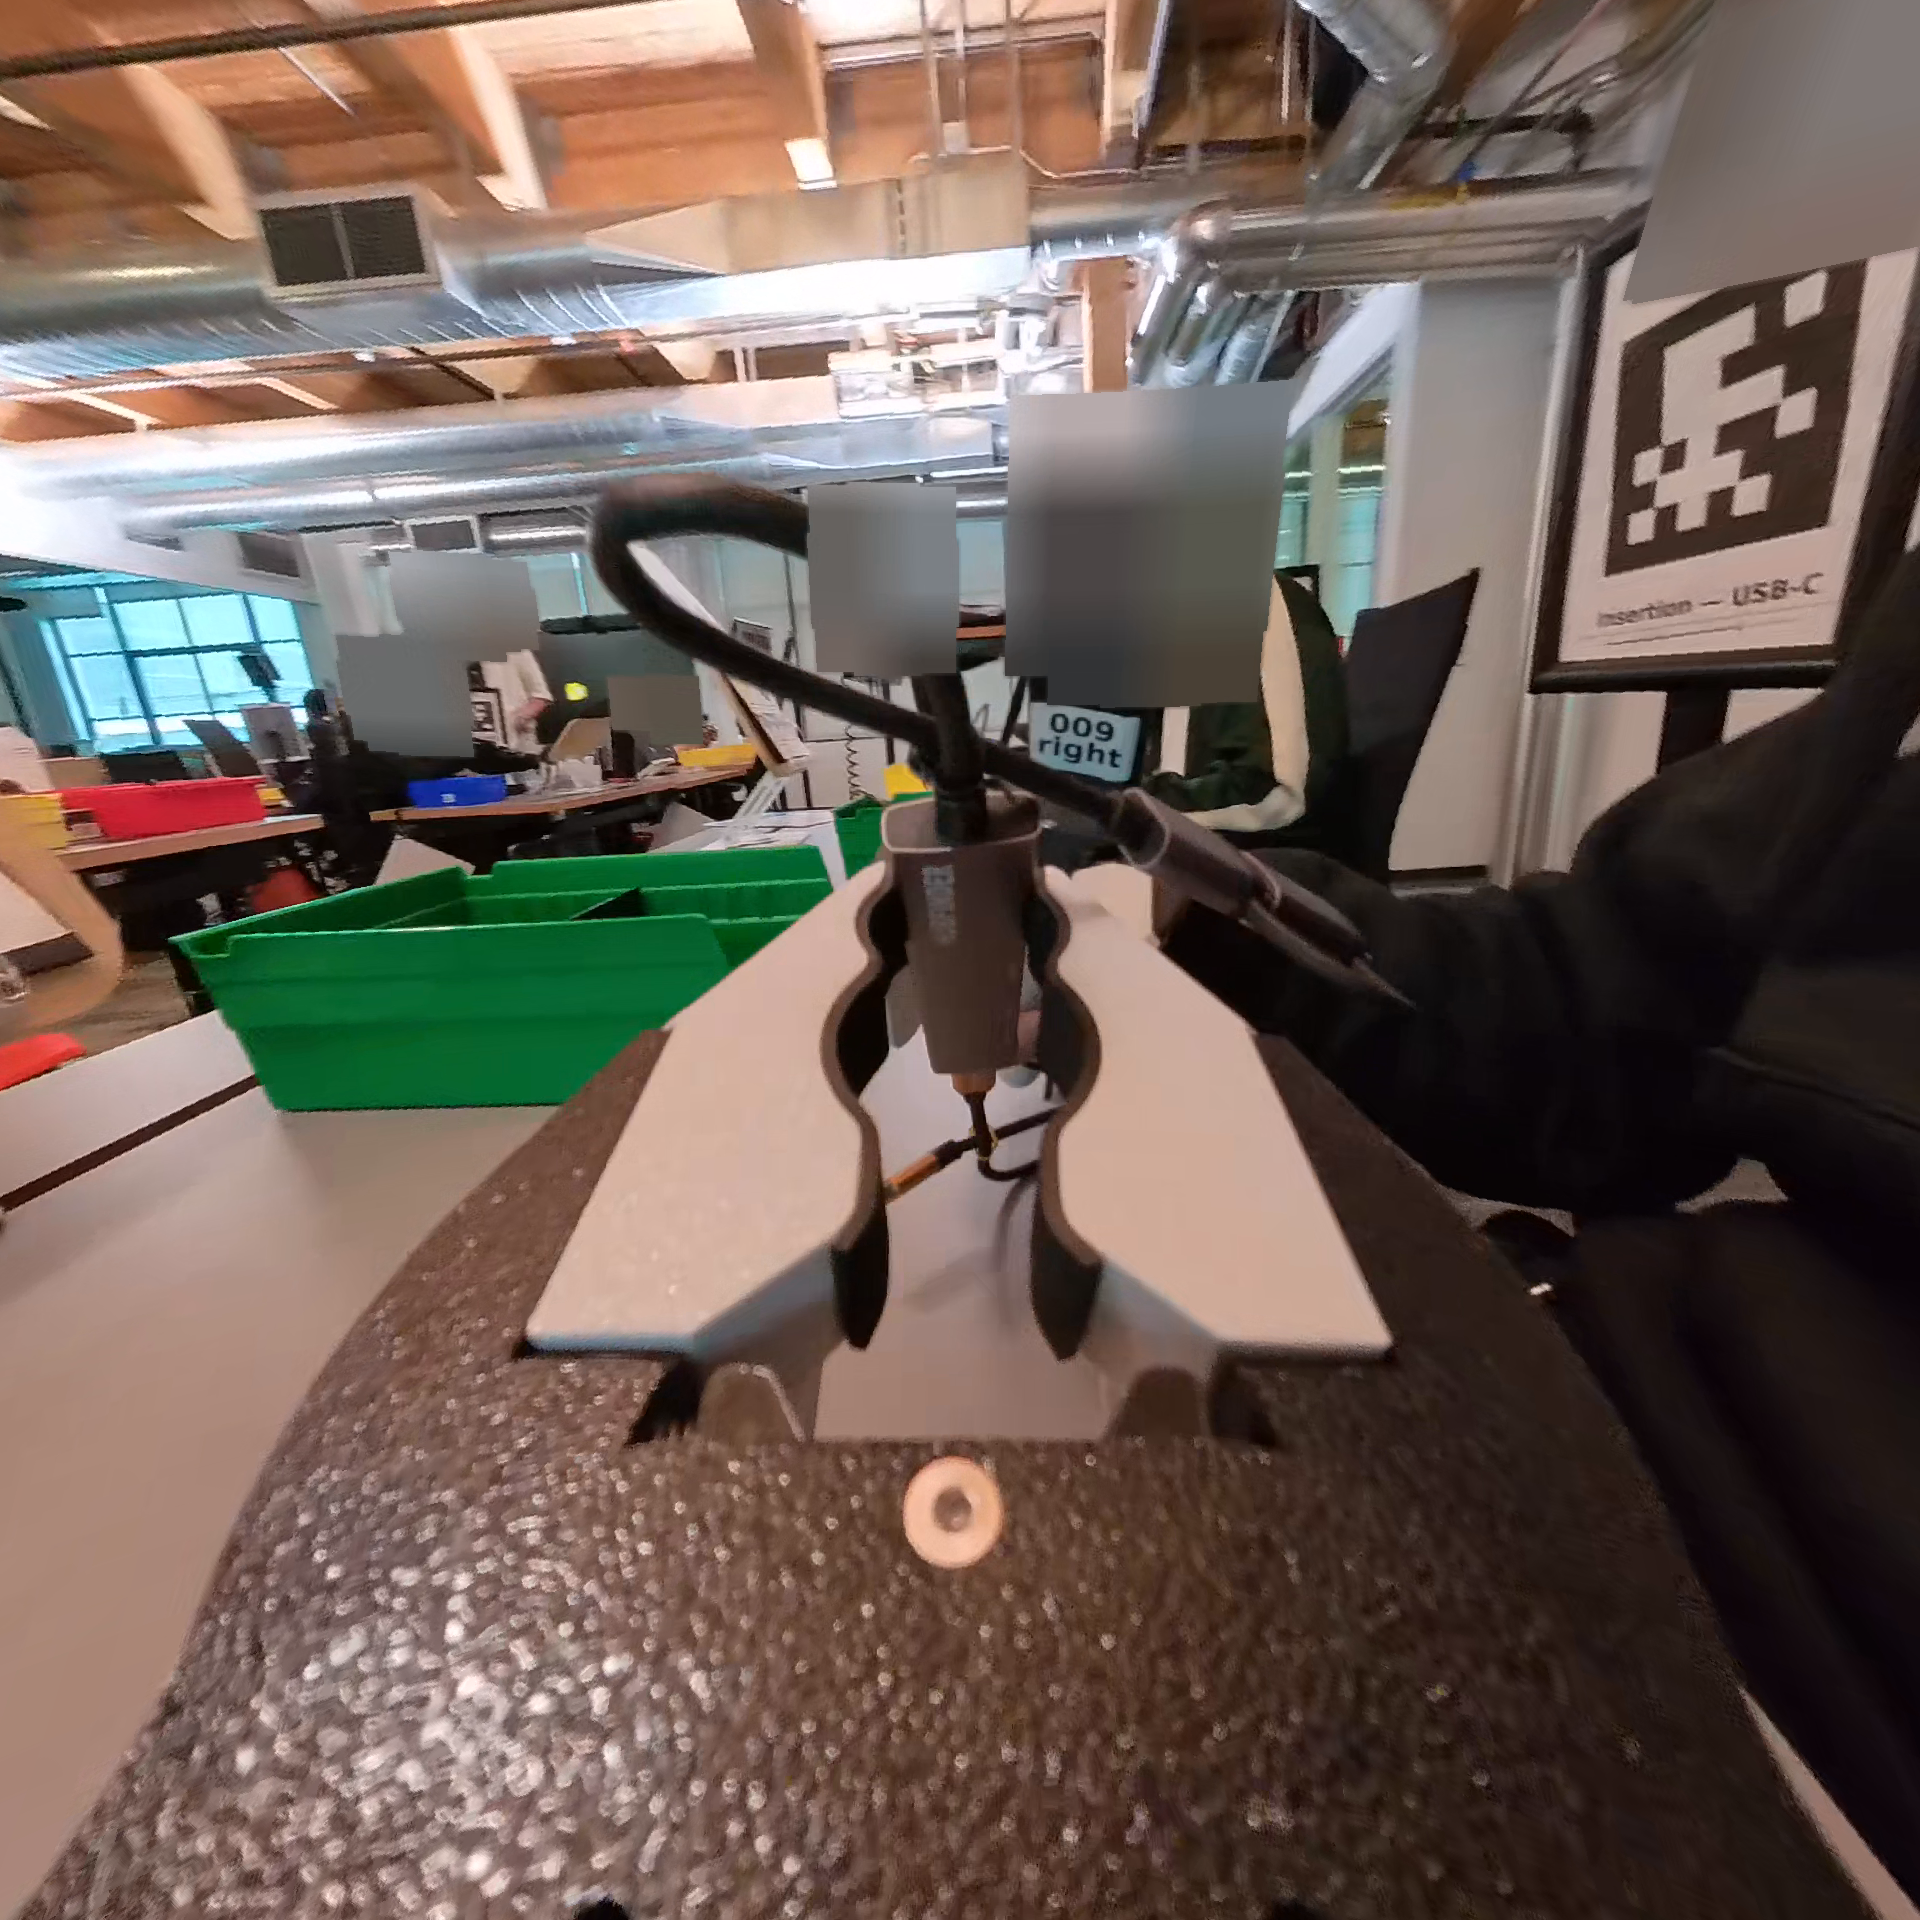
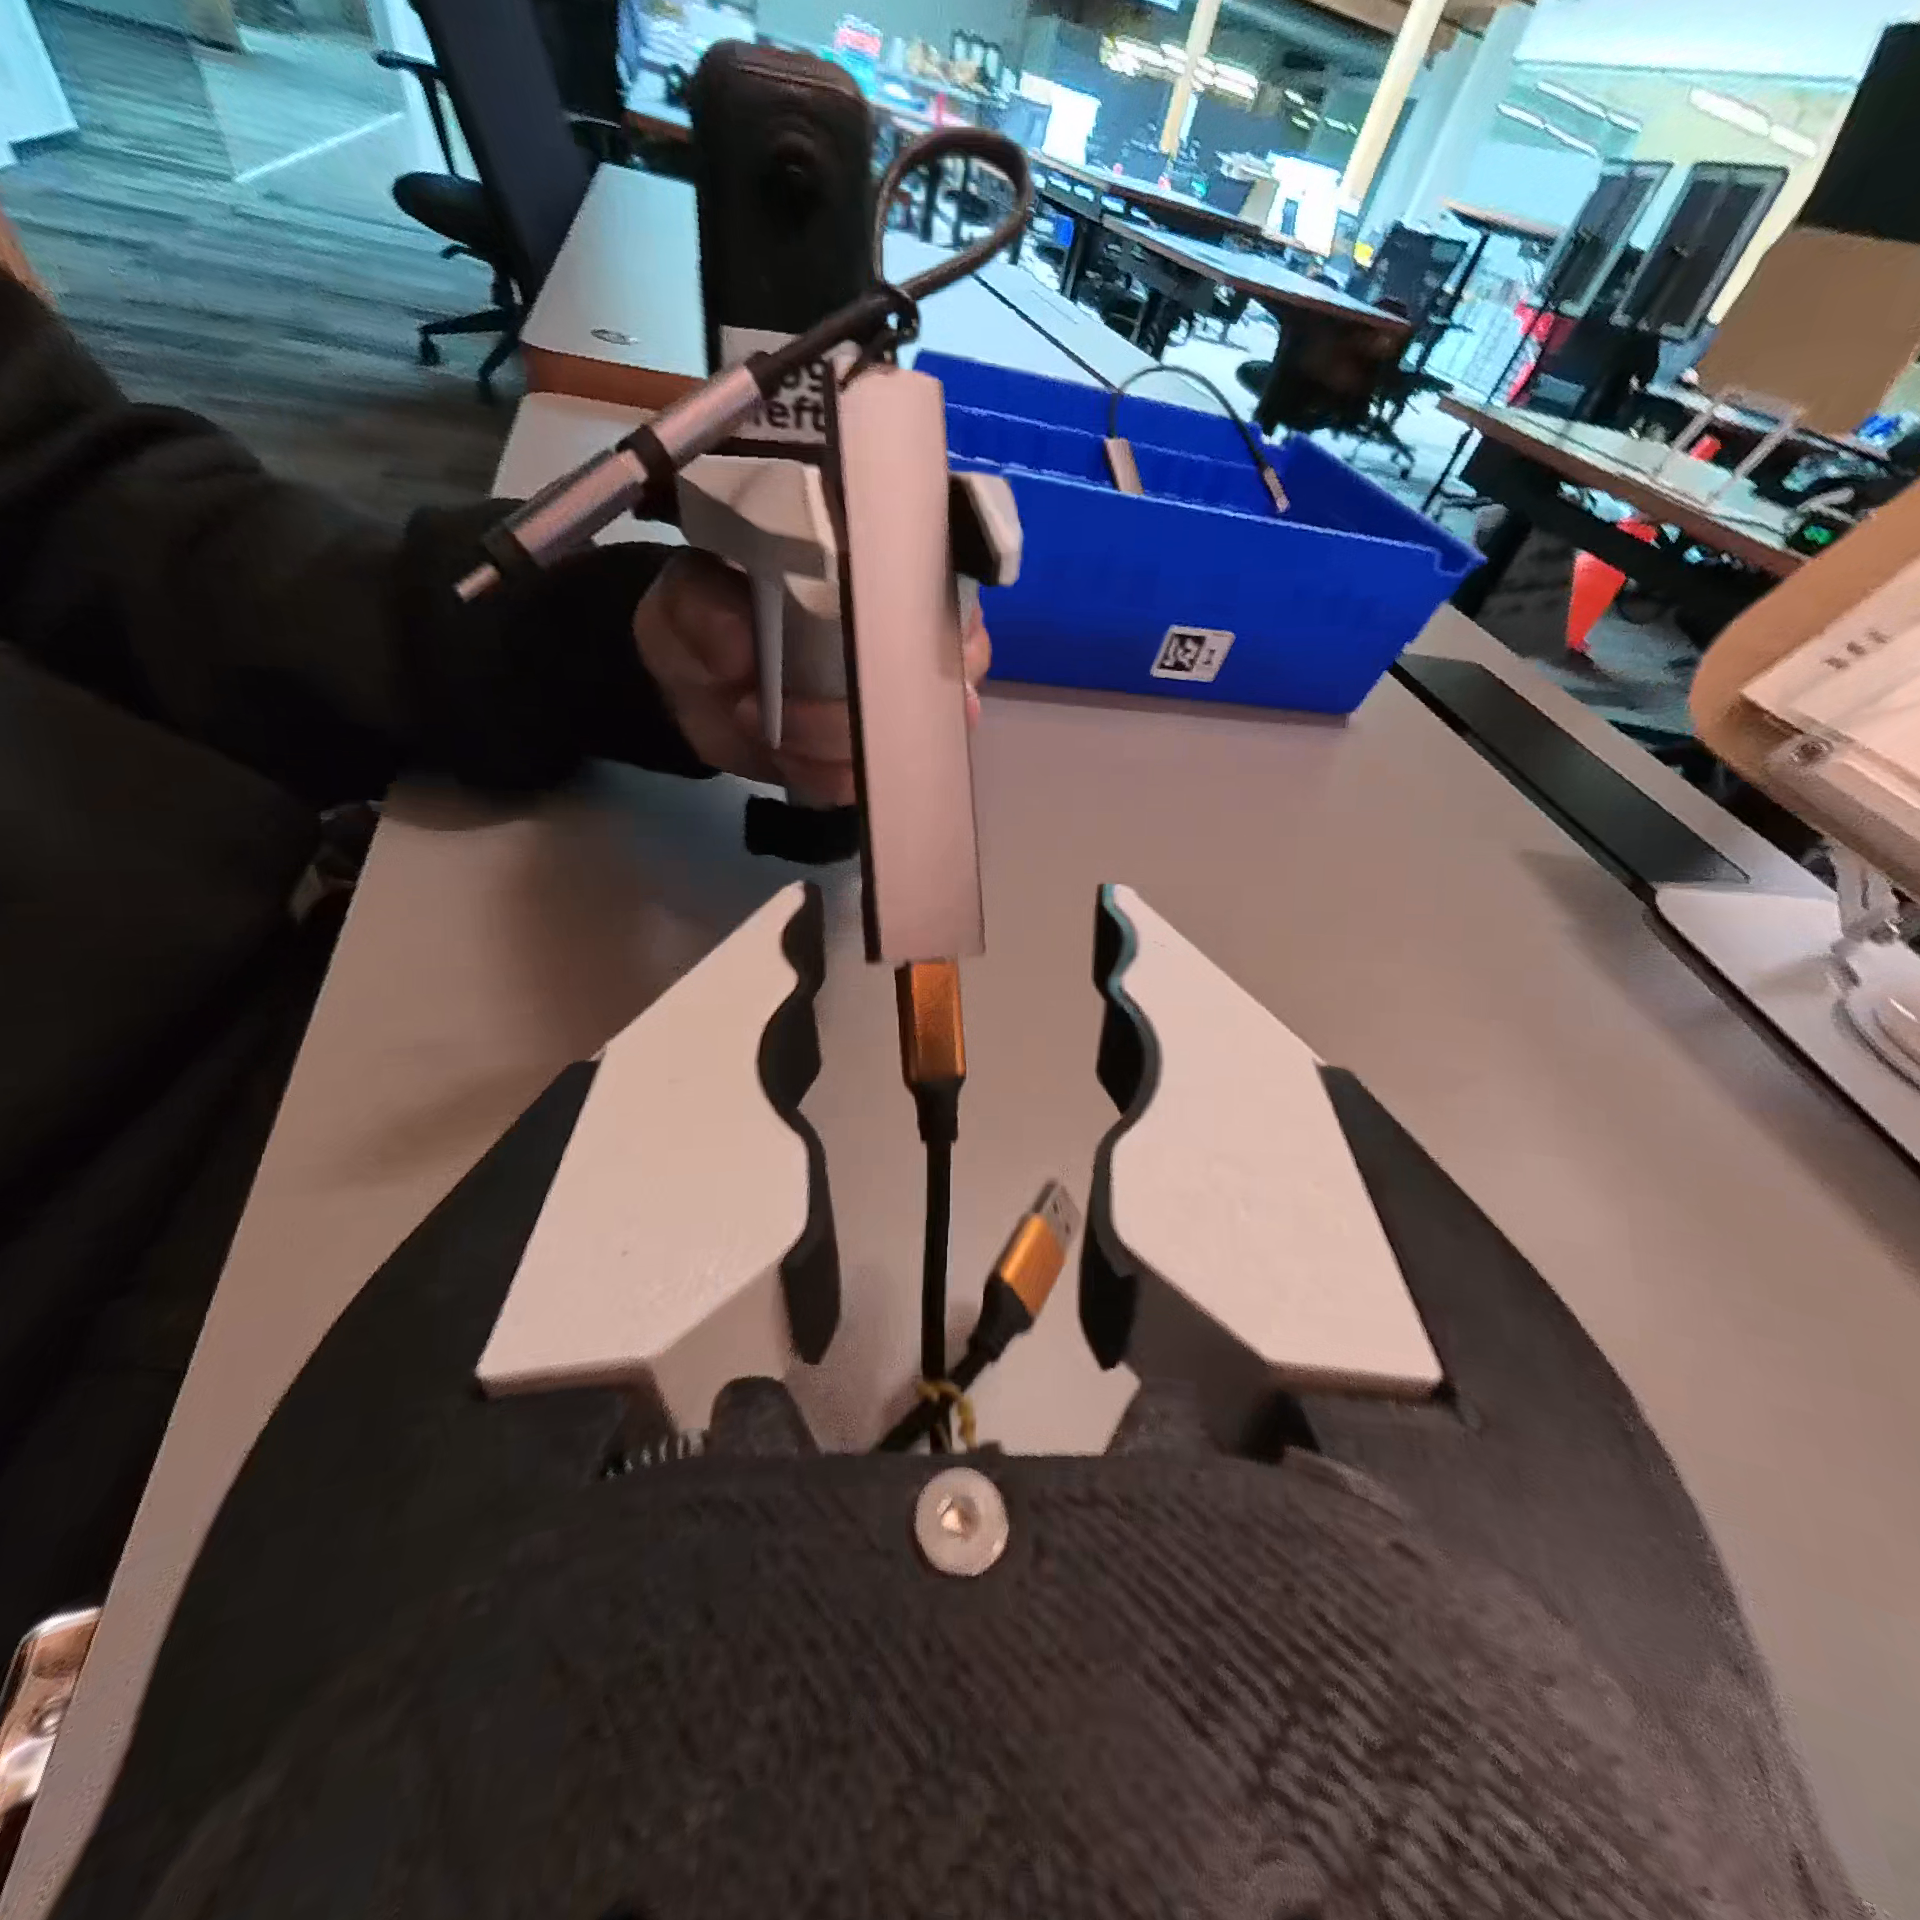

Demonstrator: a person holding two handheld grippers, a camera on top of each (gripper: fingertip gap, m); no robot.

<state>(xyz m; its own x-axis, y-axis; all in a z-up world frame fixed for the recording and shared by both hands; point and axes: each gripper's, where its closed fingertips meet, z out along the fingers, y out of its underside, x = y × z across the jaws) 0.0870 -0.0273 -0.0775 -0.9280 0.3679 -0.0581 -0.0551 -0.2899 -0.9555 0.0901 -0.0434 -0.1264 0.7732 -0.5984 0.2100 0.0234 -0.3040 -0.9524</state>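
Observation:
My left gripper (image 1: 961,904) is shut on a flat grey USB hub (image 1: 961,935) and holds it above the grey table. The hub's black cable (image 1: 665,623) loops upward and ends in a silver plug (image 1: 1226,873) at the right. In the right wrist view the hub (image 2: 914,675) hangs upright, held near its top by the left gripper's white fingers (image 2: 748,520). An orange plug (image 2: 930,1023) sits in the hub's lower end. Its black cable (image 2: 935,1247) runs down between the fingers of my right gripper (image 2: 956,899), which is open. A second orange plug (image 2: 1034,1247) lies loose there.
A green bin (image 1: 468,966) stands on the table to the left. A blue bin (image 2: 1195,582) holding another hub and cable stands behind. A laptop (image 2: 1662,831) lies at the right edge. A framed black-and-white marker sign (image 1: 1714,468) stands at the right. Desks and chairs fill the background.

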